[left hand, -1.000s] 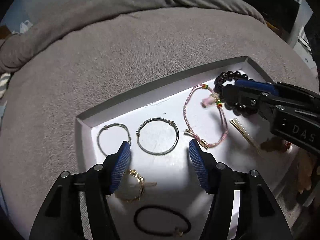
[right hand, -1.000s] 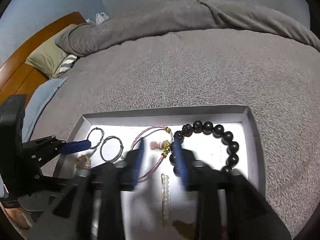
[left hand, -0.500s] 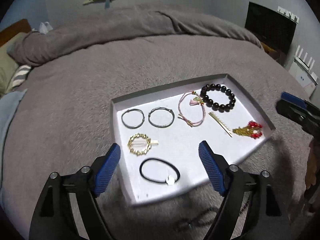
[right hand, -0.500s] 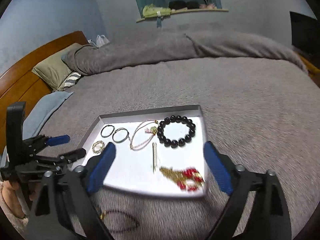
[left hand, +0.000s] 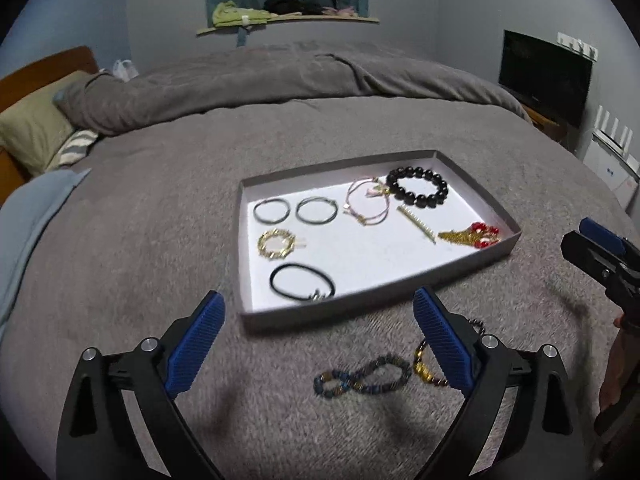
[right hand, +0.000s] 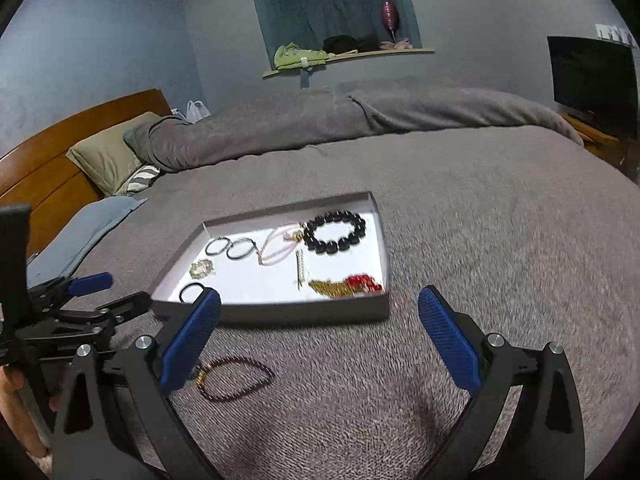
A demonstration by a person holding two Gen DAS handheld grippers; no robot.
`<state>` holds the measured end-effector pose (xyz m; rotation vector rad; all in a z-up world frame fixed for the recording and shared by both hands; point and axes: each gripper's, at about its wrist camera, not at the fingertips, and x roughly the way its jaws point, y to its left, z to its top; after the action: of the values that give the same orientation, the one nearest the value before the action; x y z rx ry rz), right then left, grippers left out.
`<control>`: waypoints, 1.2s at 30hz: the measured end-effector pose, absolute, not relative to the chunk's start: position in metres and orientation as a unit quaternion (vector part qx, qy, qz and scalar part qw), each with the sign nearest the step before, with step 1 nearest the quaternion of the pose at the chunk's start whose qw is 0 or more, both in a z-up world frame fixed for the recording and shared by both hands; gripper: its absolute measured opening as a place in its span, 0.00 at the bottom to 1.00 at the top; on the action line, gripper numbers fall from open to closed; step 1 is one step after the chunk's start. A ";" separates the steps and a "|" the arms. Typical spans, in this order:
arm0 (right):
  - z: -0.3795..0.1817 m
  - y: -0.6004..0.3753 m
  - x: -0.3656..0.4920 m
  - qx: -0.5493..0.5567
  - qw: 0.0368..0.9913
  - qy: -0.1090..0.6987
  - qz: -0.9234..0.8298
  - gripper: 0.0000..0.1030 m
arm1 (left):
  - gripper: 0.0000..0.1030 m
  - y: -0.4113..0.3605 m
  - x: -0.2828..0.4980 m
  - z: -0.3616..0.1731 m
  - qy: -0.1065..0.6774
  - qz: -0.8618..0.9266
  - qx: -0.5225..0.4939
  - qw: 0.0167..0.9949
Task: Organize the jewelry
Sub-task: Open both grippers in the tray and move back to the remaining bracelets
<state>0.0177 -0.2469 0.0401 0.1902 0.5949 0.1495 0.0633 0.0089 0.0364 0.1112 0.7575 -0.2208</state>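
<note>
A grey tray [left hand: 360, 309] lies on the bed. It holds a black bead bracelet [left hand: 418, 191], a pink cord bracelet [left hand: 366, 206], two silver bangles [left hand: 272, 211], a gold round clip [left hand: 276, 243], a black hair tie [left hand: 302, 283], a gold hairpin [left hand: 416, 224] and a gold-and-red piece [left hand: 472, 236]. On the blanket in front of the tray lie a twisted blue-brown bead bracelet [left hand: 364, 378] and a dark bead bracelet [right hand: 236, 378] with gold beads. My left gripper [left hand: 316, 300] and right gripper [right hand: 320, 294] hover short of the tray, their jaws opening with nothing between them.
The grey blanket [right hand: 480, 220] covers the bed, with a rolled duvet [left hand: 280, 80] at its far side. Pillows [right hand: 108, 156] and a wooden headboard [right hand: 48, 160] are on the left. A dark screen [left hand: 544, 76] stands on the right. A person's hand [right hand: 16, 392] holds the left gripper.
Both grippers have drawn back from above the tray toward the near side of the bed and lifted a little. Their jaws have spread wide. The two bracelets on the blanket have come into view.
</note>
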 end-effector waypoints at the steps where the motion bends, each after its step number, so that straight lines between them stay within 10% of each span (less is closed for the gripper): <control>1: 0.033 -0.247 0.019 0.091 0.947 0.300 0.072 0.95 | 0.92 0.013 0.060 0.032 0.369 -0.106 0.045 0.922; 16: -0.014 -0.202 0.023 0.031 0.929 0.349 0.119 0.94 | 0.92 0.025 0.037 -0.026 0.381 -0.114 0.067 0.915; 20: -0.018 -0.195 0.025 0.024 0.924 0.359 0.130 0.76 | 0.88 0.017 0.037 -0.030 0.384 -0.132 0.086 0.910; 28: -0.026 -0.191 0.029 0.040 0.908 0.384 0.162 0.49 | 0.47 0.011 0.038 -0.032 0.388 -0.165 0.083 0.903; 36: -0.035 -0.191 0.037 0.068 0.891 0.413 0.174 0.49 | 0.39 0.009 0.044 -0.039 0.407 -0.186 0.070 0.892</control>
<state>0.0369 -0.1913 -0.0350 0.1421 0.8572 0.3608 0.0438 0.0087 -0.0391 0.1450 0.8439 -0.3862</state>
